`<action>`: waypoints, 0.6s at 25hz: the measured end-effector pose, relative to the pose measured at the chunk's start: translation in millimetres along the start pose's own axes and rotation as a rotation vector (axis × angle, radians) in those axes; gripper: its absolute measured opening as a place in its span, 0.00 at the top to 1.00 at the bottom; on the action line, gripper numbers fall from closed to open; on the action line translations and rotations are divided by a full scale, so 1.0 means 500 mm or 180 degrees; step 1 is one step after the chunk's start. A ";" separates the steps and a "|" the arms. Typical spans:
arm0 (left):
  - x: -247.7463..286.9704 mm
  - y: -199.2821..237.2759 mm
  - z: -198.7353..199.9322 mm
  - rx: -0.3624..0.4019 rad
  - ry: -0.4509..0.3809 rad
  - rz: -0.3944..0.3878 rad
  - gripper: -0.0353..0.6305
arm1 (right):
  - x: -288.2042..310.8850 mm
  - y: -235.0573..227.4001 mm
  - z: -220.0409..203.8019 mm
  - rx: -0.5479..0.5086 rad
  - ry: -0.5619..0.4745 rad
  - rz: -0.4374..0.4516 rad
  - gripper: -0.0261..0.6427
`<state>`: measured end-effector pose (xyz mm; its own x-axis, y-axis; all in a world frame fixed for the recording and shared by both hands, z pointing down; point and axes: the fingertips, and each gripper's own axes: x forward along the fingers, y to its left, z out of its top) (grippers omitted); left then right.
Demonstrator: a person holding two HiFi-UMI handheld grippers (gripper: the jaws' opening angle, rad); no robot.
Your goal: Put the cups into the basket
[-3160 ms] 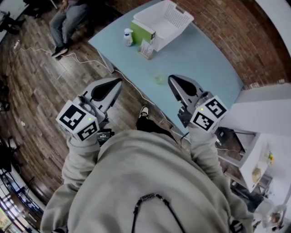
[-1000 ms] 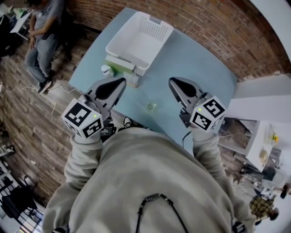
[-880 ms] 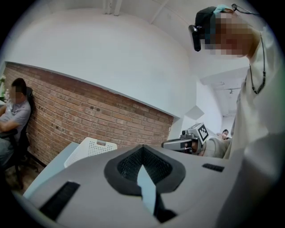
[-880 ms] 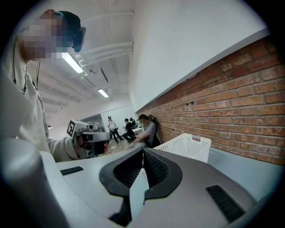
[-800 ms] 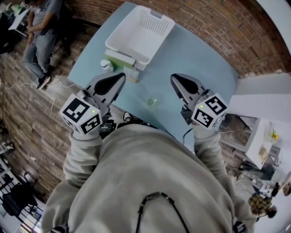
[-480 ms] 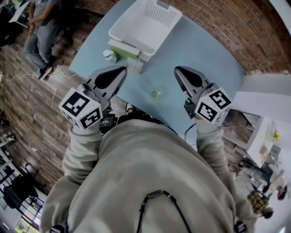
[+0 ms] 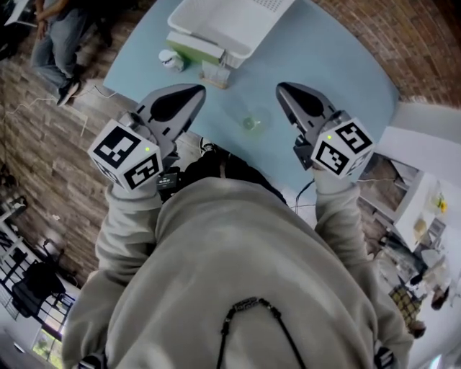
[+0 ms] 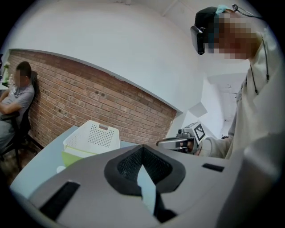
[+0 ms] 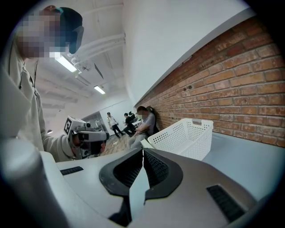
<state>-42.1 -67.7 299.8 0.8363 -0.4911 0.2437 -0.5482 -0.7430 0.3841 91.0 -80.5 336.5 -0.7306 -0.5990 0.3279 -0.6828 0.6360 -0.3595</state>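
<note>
Since a second ago the head view has swung. The basket (image 7: 238, 18), whole then, now runs off the top edge, and the cup (image 7: 250, 122) sits higher in the picture. The two grippers keep their side-by-side pose. The left hand-held gripper (image 7: 196, 89) has its jaws pressed together, the tips meeting with nothing between them, and it touches nothing. The right hand-held gripper (image 7: 282, 88) is the same: jaws together, bare, held in the air. Each shows in the other's own view, alongside it. The cup is small and clear with a faint green tint. It stands upright on the pale blue worktop (image 7: 331, 79) near the front edge. In the head view it lies in the gap between the two grippers, apart from both and well apart from the basket. The basket is white with perforated walls, and a green box (image 7: 194, 49) lies against its near side.
</note>
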 end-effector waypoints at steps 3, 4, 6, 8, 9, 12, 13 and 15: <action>0.009 0.008 -0.022 -0.0063 0.0052 -0.0007 0.95 | 0.009 -0.011 -0.030 0.0053 0.0059 -0.0003 0.94; 0.012 0.010 -0.030 -0.0082 0.0070 -0.0008 0.95 | 0.012 -0.014 -0.042 0.0067 0.0088 -0.0006 0.94; 0.016 0.013 -0.044 -0.0117 0.0102 -0.0009 0.95 | 0.017 -0.021 -0.065 0.0098 0.0145 -0.0015 0.94; 0.020 0.016 -0.057 -0.0144 0.0134 -0.0007 0.95 | 0.020 -0.029 -0.086 0.0134 0.0194 -0.0034 0.94; 0.023 0.018 -0.065 -0.0159 0.0150 -0.0006 0.95 | 0.021 -0.033 -0.098 0.0155 0.0218 -0.0044 0.94; 0.033 0.023 -0.088 -0.0228 0.0179 0.0002 0.95 | 0.025 -0.052 -0.134 0.0210 0.0272 -0.0057 0.94; 0.036 0.025 -0.096 -0.0248 0.0192 0.0010 0.95 | 0.027 -0.057 -0.145 0.0237 0.0288 -0.0058 0.94; 0.040 0.028 -0.113 -0.0279 0.0227 0.0021 0.95 | 0.031 -0.065 -0.168 0.0295 0.0332 -0.0078 0.94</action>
<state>-32.4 -62.2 360.3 0.8328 -0.4600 0.3080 -0.5536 -0.6956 0.4579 101.4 -69.7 426.6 -0.7137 -0.5568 0.4250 -0.7005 0.5712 -0.4279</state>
